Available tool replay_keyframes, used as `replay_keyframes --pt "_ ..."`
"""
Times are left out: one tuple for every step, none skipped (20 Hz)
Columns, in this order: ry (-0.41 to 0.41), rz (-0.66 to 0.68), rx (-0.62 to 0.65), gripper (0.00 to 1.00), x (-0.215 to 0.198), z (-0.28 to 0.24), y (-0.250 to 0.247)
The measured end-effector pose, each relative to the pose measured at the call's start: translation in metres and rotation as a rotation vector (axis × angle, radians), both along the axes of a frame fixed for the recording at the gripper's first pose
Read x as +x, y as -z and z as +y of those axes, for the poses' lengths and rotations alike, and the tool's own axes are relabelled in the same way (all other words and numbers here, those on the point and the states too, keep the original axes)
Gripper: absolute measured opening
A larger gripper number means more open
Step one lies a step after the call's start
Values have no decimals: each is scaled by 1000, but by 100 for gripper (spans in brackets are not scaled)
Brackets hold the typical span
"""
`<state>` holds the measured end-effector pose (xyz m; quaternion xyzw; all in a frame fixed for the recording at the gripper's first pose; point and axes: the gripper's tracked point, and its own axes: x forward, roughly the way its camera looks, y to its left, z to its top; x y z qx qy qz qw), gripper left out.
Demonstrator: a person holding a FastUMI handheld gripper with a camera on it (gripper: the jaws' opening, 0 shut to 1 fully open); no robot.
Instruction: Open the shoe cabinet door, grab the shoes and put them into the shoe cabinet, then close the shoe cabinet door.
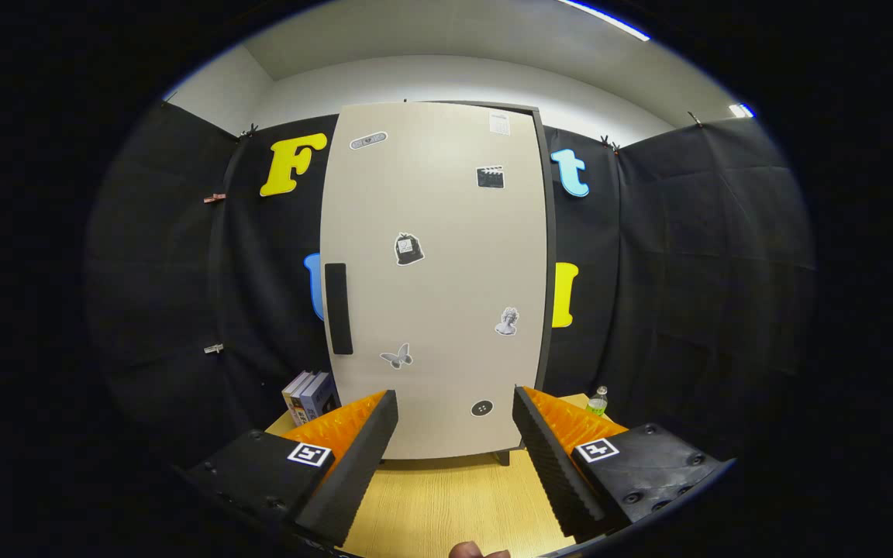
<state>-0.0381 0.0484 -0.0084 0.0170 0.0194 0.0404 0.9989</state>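
The shoe cabinet (435, 279) stands upright on the desk (446, 504), straight ahead of the tool (454, 453) and beyond its fingers. Its pale door (446, 232) is closed and faces the camera, covering the whole front. A dark vertical handle (338, 308) sits on the left side of the door, about halfway up. Several small stickers are scattered over the door, among them a butterfly (397, 356) low on the left, a round button shape (481, 408) near the bottom right, and a clapperboard (490, 177) near the top right. A dark edge of the cabinet body shows along the door's right side, and a short dark foot shows beneath it on the desk.

The tool is released: its two fingers (361, 465) stand wide apart with nothing between them, and bare wood of the desk shows in the gap. The fingers are short of the cabinet, not touching it.

To the left of the cabinet, behind the left finger, a few books (308, 394) stand on the desk. To the right, behind the right finger, a small clear bottle (598, 401) with a green label stands near the desk's far edge. Black cloth walls close in the booth behind and on both sides.
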Motion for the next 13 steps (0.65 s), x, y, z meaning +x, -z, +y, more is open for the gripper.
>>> replay_keyframes --pt "0 0 -1 98 -1 0 0" --pt "0 -2 -2 98 -1 0 -1" --pt "-1 -3 -1 98 -2 0 -2" --pt "0 -7 -1 98 -2 0 -3" --pt "2 -7 -1 98 -2 0 -3" --pt "2 -8 1 98 -2 0 -3" --pt "4 -8 1 98 -2 -1 -3" --pt "4 -8 3 98 -2 -2 -3" --pt "6 -8 4 98 -2 -2 -4" --pt "7 -8 3 98 -2 -3 -4" --pt "10 -8 1 98 -2 -4 -4" --pt "11 -9 1 98 -2 -4 -4" --pt "12 -8 1 98 -3 -4 -4"
